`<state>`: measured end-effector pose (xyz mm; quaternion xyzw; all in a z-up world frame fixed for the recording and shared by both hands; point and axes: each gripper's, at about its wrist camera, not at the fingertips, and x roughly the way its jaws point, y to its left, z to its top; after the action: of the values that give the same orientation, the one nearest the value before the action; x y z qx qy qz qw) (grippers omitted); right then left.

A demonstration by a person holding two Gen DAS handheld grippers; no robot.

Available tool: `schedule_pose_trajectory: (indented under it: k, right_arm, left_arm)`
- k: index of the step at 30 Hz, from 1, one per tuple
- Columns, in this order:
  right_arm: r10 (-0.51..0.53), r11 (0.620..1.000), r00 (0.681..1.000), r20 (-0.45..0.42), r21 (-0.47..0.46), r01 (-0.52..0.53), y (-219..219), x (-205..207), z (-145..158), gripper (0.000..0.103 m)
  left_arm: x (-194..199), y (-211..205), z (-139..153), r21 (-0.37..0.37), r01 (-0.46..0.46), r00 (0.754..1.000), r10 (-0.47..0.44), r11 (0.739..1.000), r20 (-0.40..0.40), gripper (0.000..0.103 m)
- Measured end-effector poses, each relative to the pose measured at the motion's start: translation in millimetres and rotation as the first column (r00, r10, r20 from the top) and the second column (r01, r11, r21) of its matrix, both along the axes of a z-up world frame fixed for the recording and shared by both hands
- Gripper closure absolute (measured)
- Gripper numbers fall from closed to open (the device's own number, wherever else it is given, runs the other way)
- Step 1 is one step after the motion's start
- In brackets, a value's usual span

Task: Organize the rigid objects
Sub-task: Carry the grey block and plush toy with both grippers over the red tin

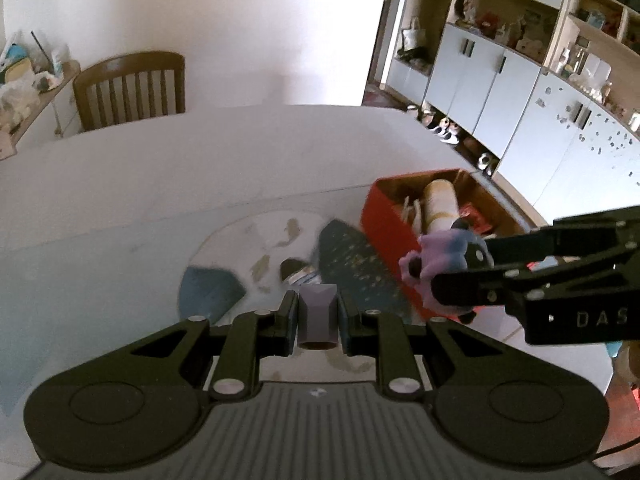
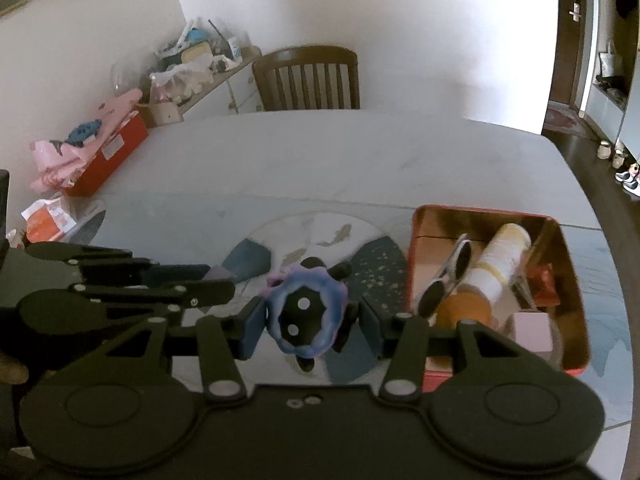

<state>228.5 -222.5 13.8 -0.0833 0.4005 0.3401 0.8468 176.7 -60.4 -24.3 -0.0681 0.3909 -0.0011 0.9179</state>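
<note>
A pale grey counter (image 2: 360,160) fills the middle of both views. At its far edge, toward 12 o'clock, stands a dark wooden slat-back chair (image 2: 307,79) against a bright white wall (image 2: 440,40). At 10 o'clock a cluttered sideboard (image 2: 208,66) runs along the wall. At 2 o'clock in the left wrist view rise pale blue cabinets (image 1: 492,80) with open wooden shelves (image 1: 596,32) of knick-knacks; shoes (image 1: 448,130) line the dark floor below.

Two matte black claws (image 1: 318,316) (image 2: 312,320), silver pivot screws, ribbed grey housing, white "DAS" lettering.
</note>
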Motion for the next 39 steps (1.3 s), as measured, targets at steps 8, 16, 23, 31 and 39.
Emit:
schedule_pose_trajectory:
  k: [8, 16, 23, 31, 39]
  right_arm:
    - [-0.048, 0.999, 0.999, 0.0, 0.014, 0.048, -46.4, 18.7, 3.1, 0.053]
    - [-0.091, 0.996, 0.996, 0.004, 0.024, 0.091, -96.0, 44.0, 4.8, 0.053]
    - [-0.122, 0.992, 0.993, 0.0, 0.028, 0.122, -131.3, 63.8, 0.6, 0.053]
    - [-0.145, 0.989, 0.989, -0.028, 0.016, 0.145, -156.9, 84.4, -11.4, 0.053]
    - [-0.12, 0.993, 0.992, -0.033, -0.026, 0.119, -149.5, 103.1, -27.9, 0.053]
  left_arm:
    - [23.8, -38.8, 11.2, 0.006, 0.034, 0.999, -0.034, 0.999, 0.022, 0.083]
    - [54.0, -85.1, 14.0, 0.016, 0.077, 0.997, -0.078, 0.997, 0.026, 0.083]
    - [84.0, -118.2, 15.2, 0.037, 0.114, 0.993, -0.115, 0.993, 0.026, 0.083]
    - [123.4, -143.3, 7.9, 0.06, 0.142, 0.99, -0.142, 0.988, -0.002, 0.083]
    - [177.4, -153.1, -17.5, 0.109, 0.129, 0.991, -0.123, 0.986, -0.058, 0.083]
